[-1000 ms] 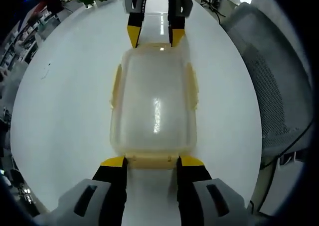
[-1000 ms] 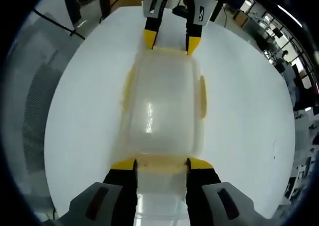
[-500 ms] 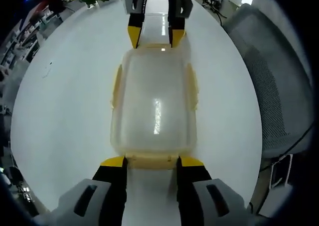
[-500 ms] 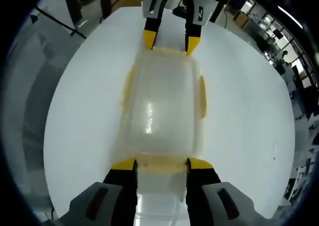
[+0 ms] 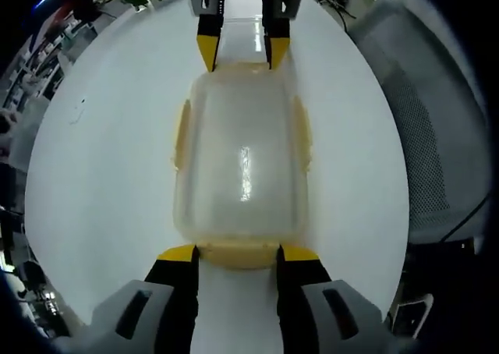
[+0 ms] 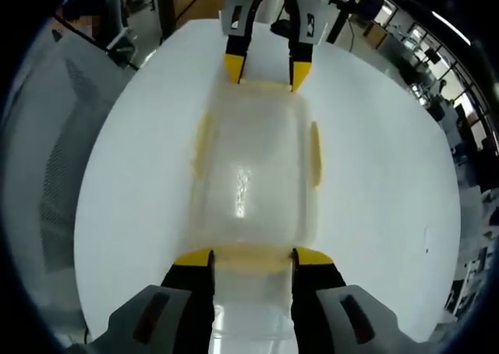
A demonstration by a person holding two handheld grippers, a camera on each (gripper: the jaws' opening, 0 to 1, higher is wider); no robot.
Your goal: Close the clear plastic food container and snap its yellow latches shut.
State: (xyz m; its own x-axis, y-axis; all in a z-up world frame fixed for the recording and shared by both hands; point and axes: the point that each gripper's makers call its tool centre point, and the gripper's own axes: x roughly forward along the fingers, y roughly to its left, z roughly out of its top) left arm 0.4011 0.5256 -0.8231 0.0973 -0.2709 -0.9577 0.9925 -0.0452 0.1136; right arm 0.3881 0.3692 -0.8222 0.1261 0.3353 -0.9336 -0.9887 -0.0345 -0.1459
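**Facing off along the container's long axis**

Lying lengthwise between the two tongs, the clear container (image 5: 241, 163) rests with its lid on, on the white bench (image 5: 101, 159). In the left gripper view, the left tongs (image 5: 236, 253) sit at the near short end, jaws spread and straddling the yellow end latch (image 5: 237, 253), their tips just beside its two ends. Whether they press on it I cannot tell. At the far short end the right tongs (image 5: 241, 51) come in from the opposite side, also spread, tips at the rim. Side latches (image 5: 182, 132) run along both long edges and appear to stand slightly out from the wall.

In the right gripper view the same layout is mirrored: the right tongs (image 6: 253, 256) bracket their own near end latch (image 6: 251, 256), the container (image 6: 253, 167) stretches away, and the left tongs (image 6: 263, 69) meet its far end.

Judged from this, each of the tongs is nearest to one end latch, directly ahead; the long-side latches lie off to either flank, roughly equally near both.
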